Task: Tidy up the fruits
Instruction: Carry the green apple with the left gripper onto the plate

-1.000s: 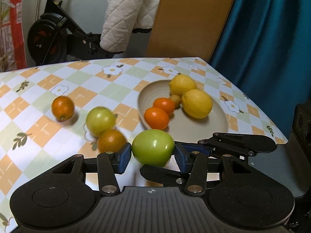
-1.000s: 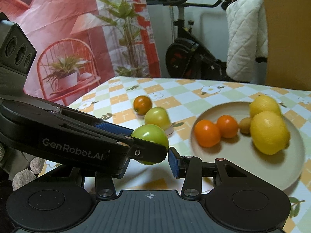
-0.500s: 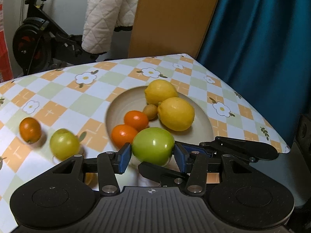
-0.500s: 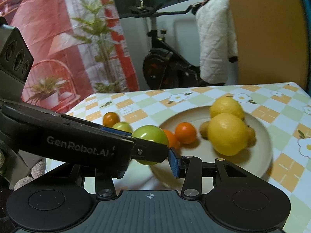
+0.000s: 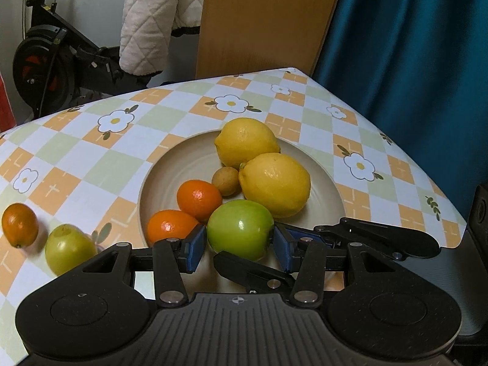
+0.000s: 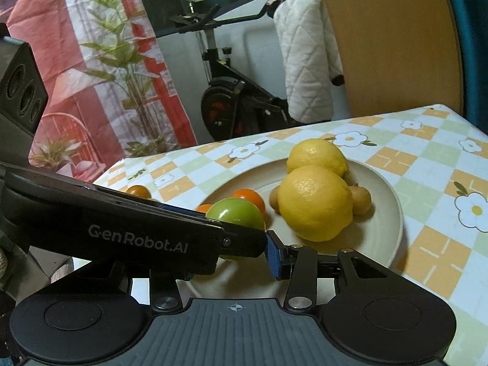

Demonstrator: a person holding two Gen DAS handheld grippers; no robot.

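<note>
The left hand-held gripper (image 5: pixel 239 244) is closed on a green apple (image 5: pixel 240 228), its blue pads pressing the fruit's two sides, and holds it over the near rim of the beige plate (image 5: pixel 170 164) on the bench (image 5: pixel 91 152). The plate lies straight ahead of and below the apple, so the coming move looks like a short lowering onto bare plate. That free spot is tight: two small oranges (image 5: pixel 199 199) sit just left of and beyond the apple, and the nearer of two lemons (image 5: pixel 274 184) is close on its right, with a small brown fruit (image 5: pixel 225 181) between them. The right hand-held gripper (image 6: pixel 244 253) reaches in from the apple's right side, its fingers crossing under the left one; its jaws stand narrow, and whether they touch the apple I cannot tell, since the left gripper's body hides one side. Off the plate to the left, another green fruit (image 5: pixel 69 249) and a small orange one (image 5: pixel 19 224) wait on the bench.
</note>
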